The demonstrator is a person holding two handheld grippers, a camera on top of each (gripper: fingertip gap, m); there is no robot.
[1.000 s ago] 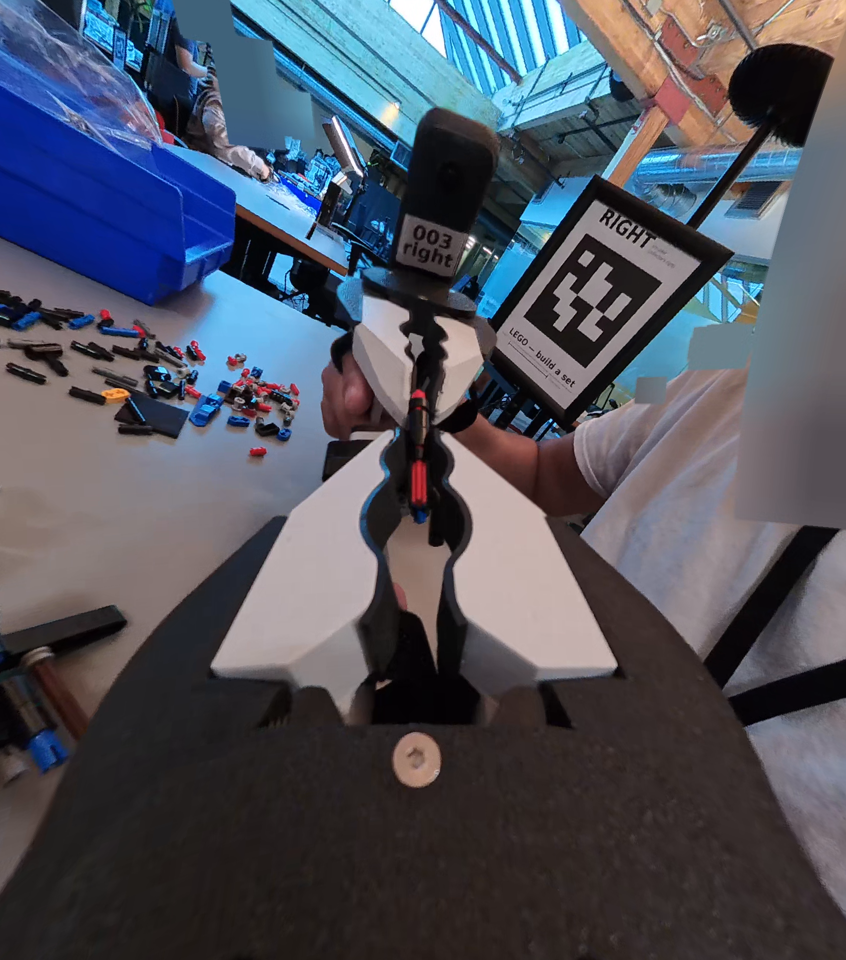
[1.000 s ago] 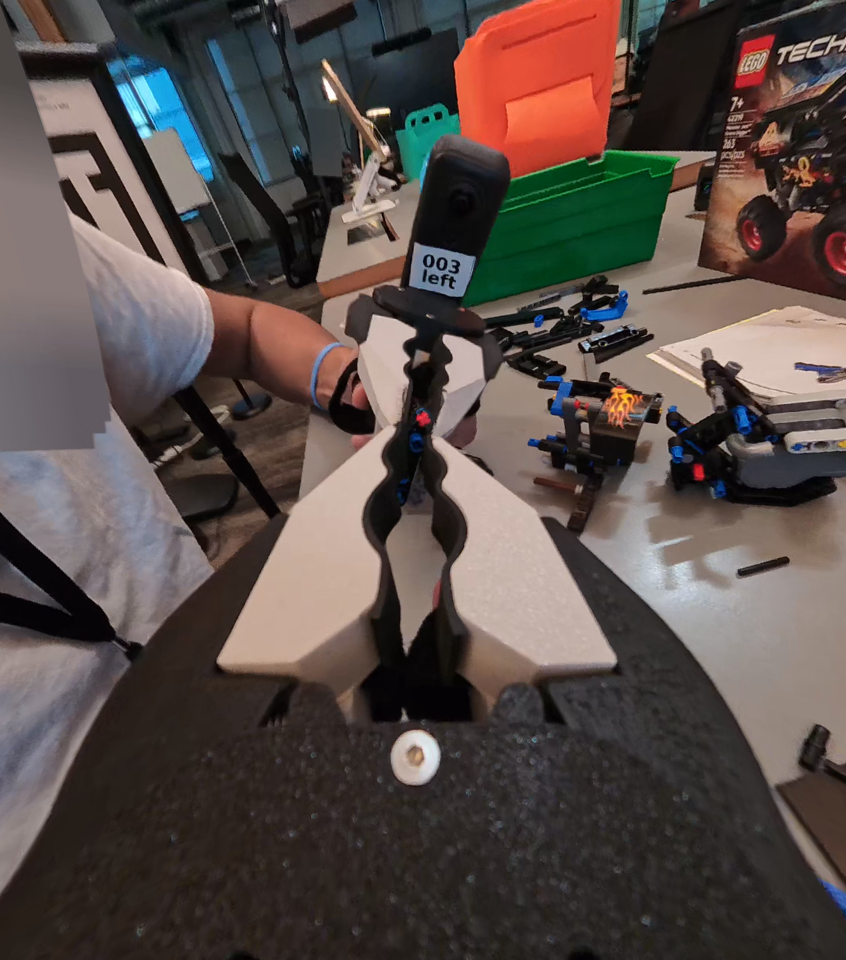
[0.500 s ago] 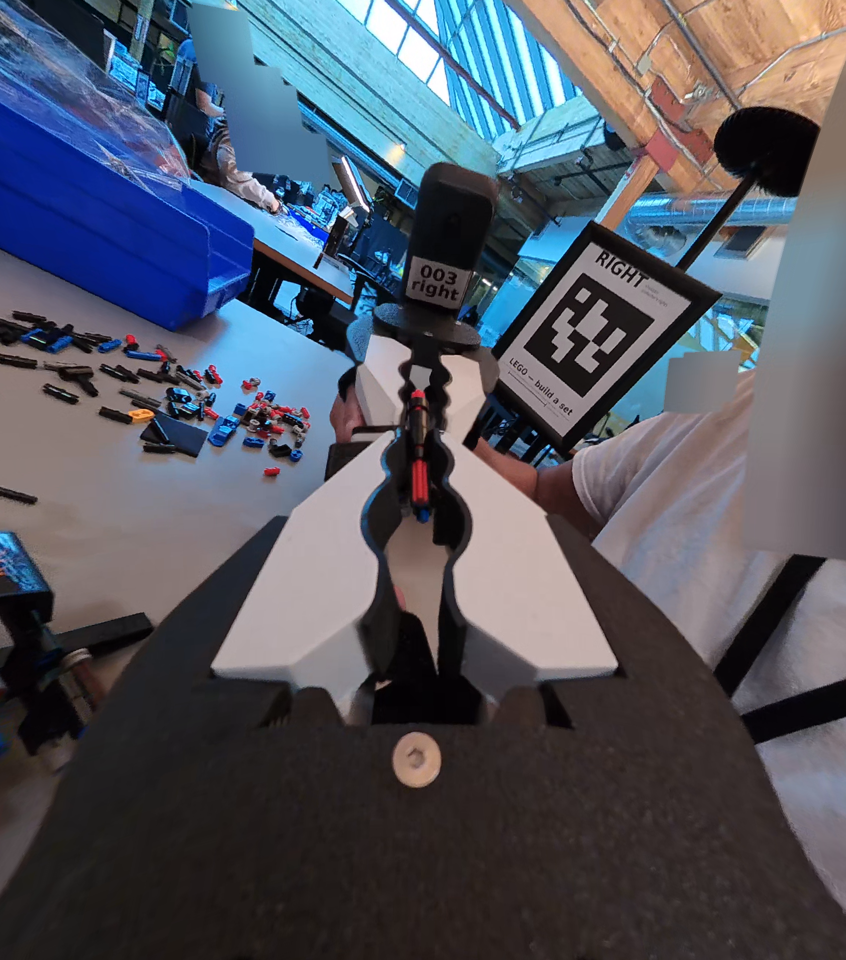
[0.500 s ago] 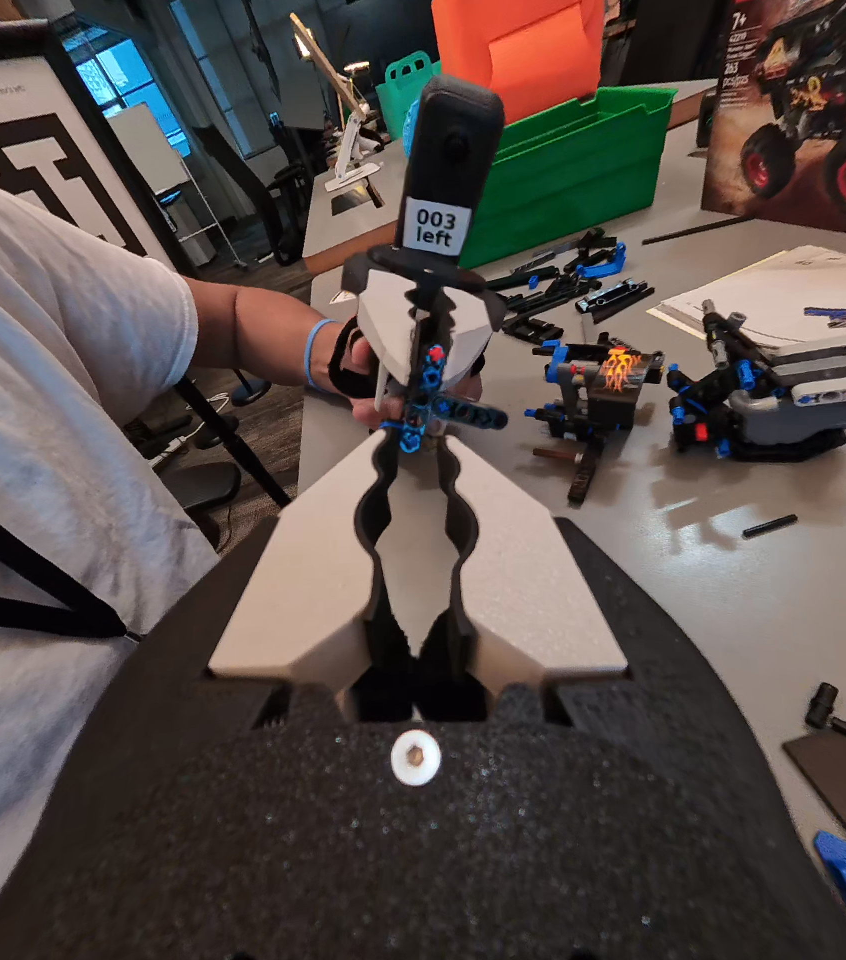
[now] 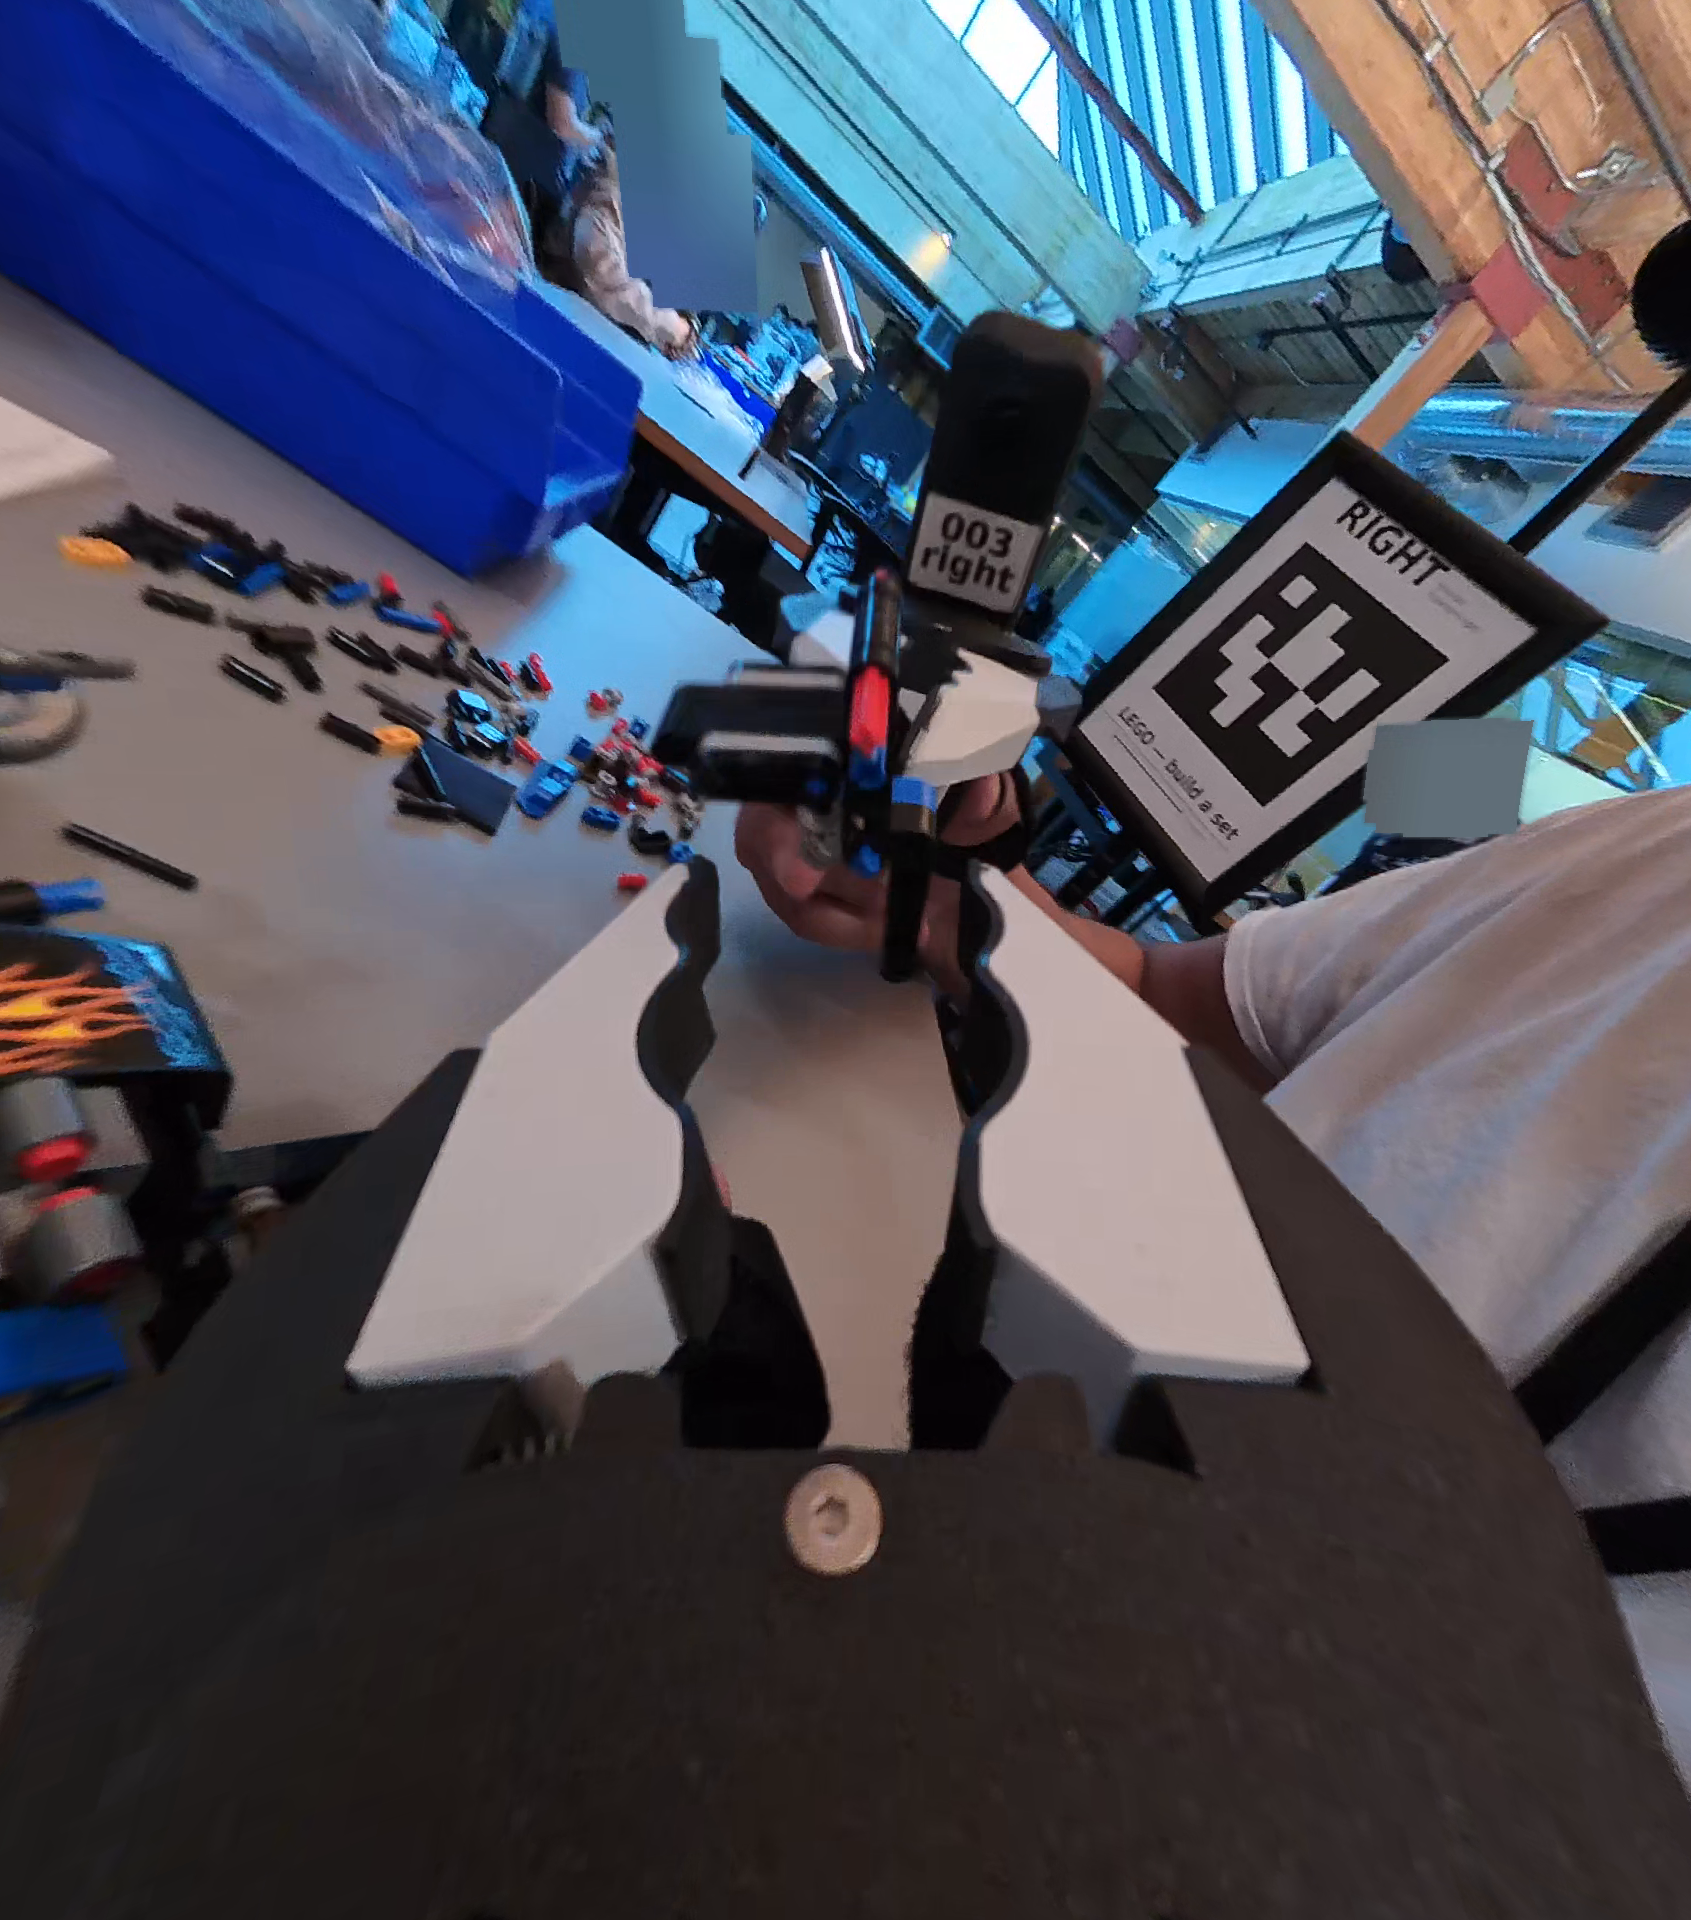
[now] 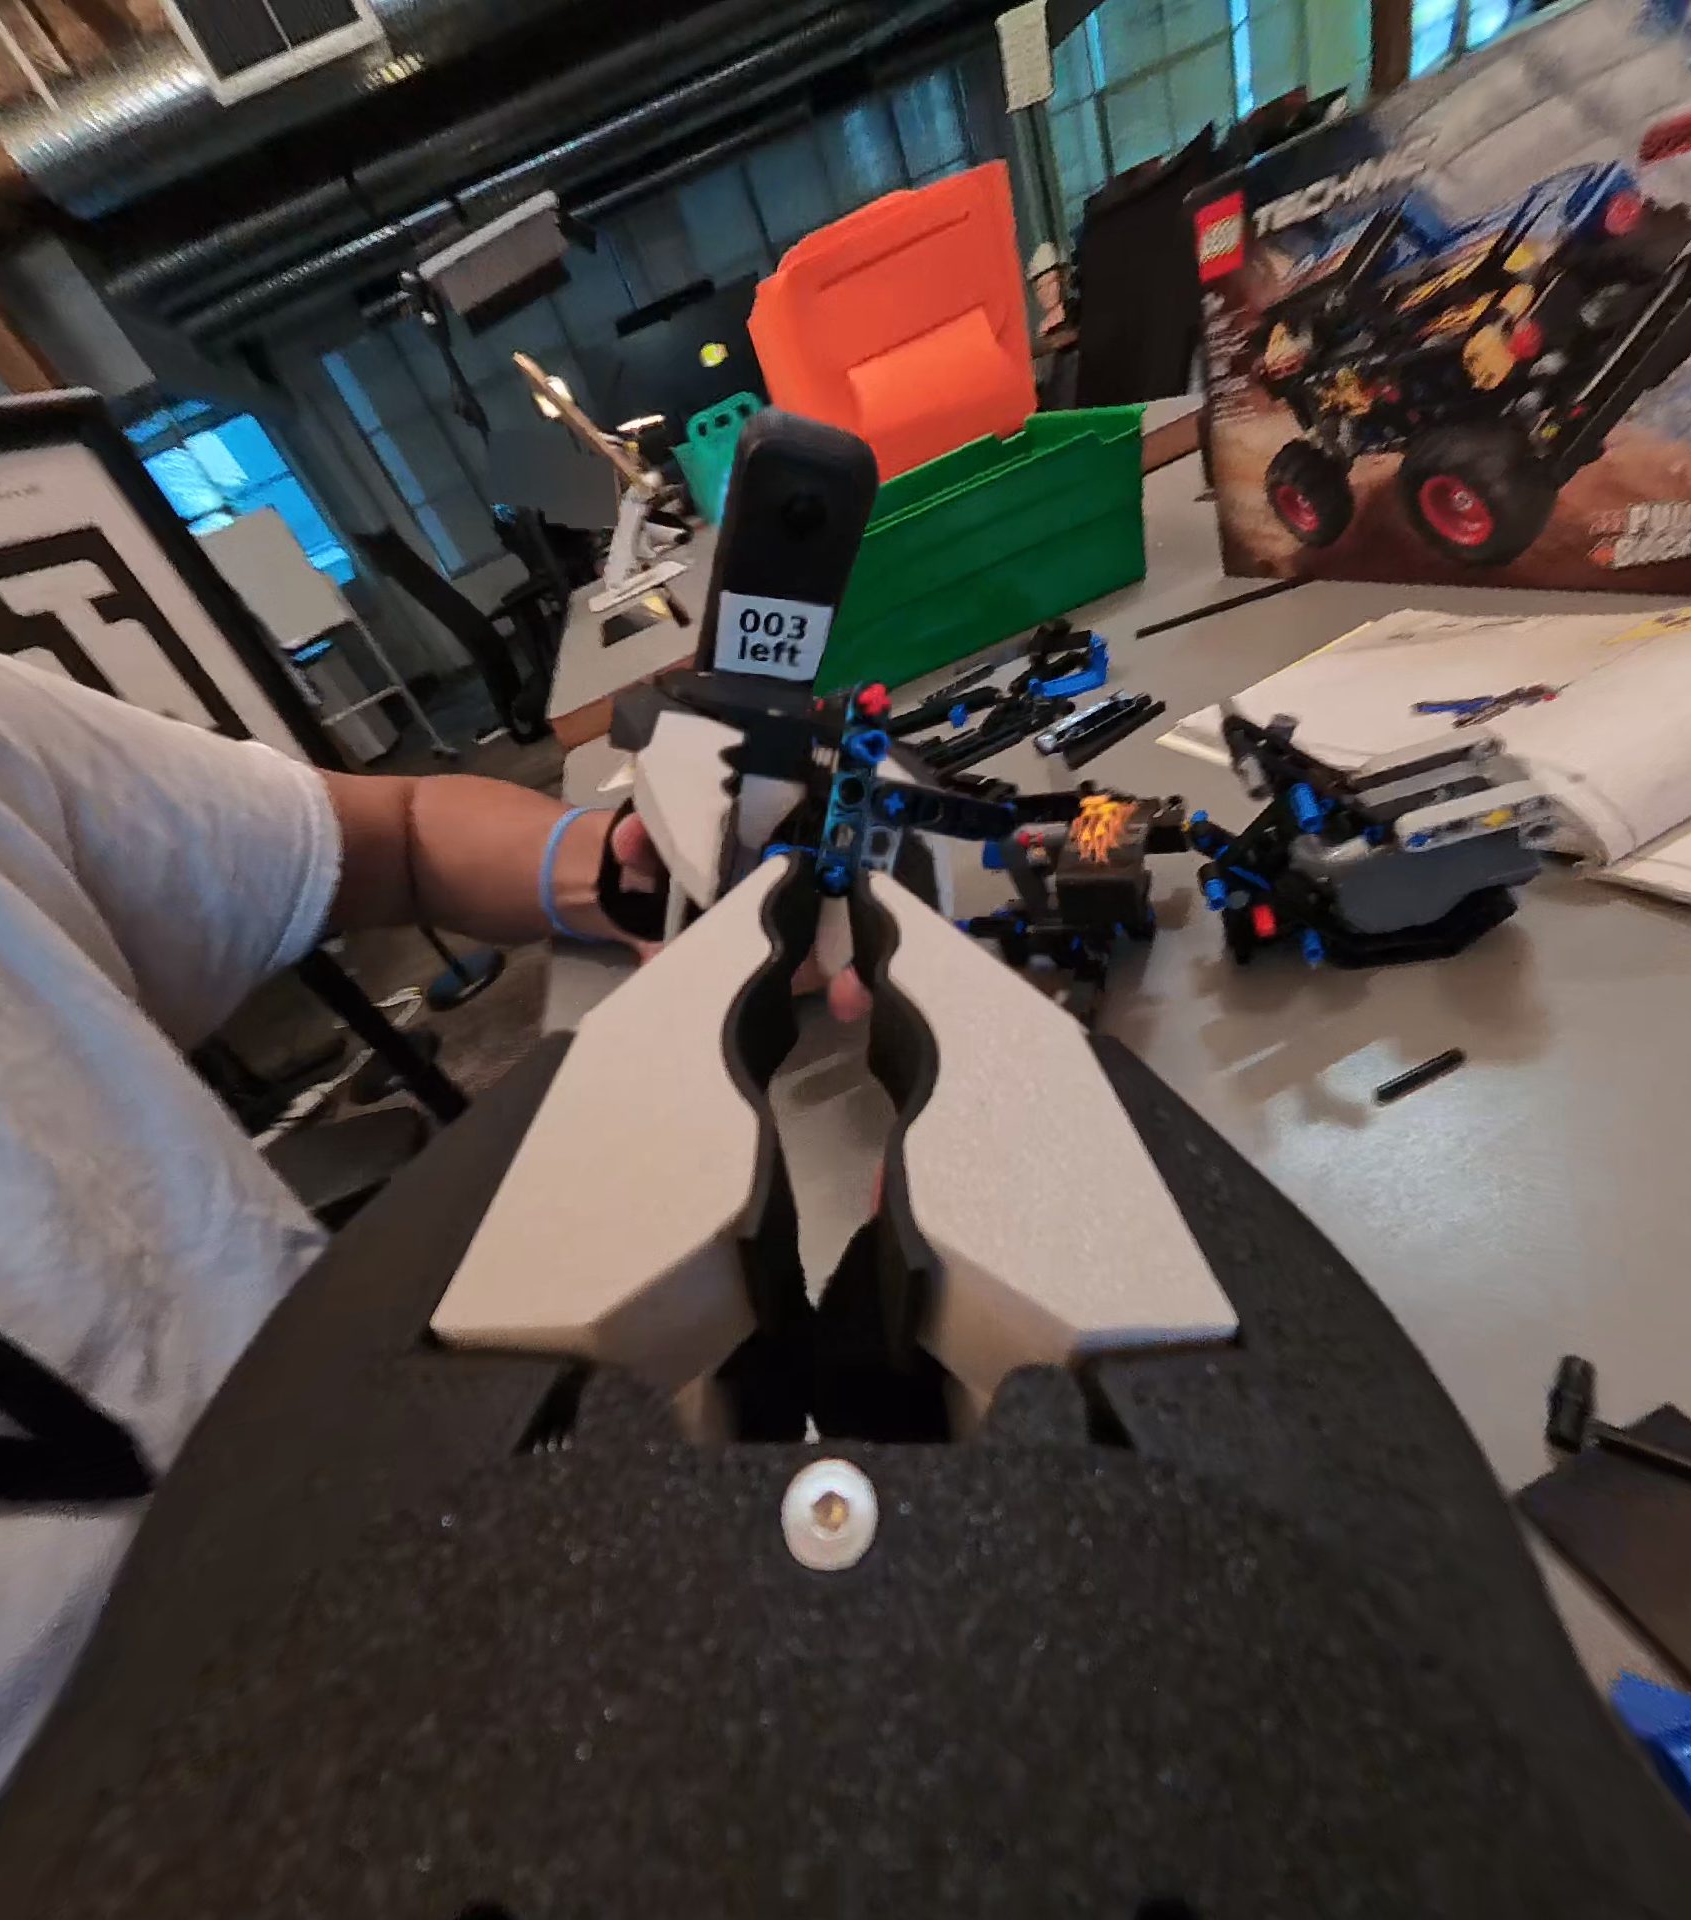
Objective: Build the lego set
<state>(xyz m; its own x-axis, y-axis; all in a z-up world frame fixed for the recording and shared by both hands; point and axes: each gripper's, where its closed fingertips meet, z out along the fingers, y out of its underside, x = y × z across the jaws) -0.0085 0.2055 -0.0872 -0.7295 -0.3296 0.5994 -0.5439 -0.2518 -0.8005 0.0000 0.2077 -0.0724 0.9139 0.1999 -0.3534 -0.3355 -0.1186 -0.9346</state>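
The small black-and-blue sub-assembly is held up in the air between the two claws, above the near edge of the counter, its long beam standing roughly upright and a shorter arm sticking out sideways toward the loose parts. The right claw is clamped on its lower end, while the left claw stands wide apart just short of it. This looks like a mid-air handover or joining step, and next the left claw would need to close squarely on the free beam without twisting it.

Gripper body: matt, grainy black foam-like surface; fingers: matt pale plastic; screw: bright metal; table: smooth, slightly glossy; bins: glossy plastic; box: printed cardboard.
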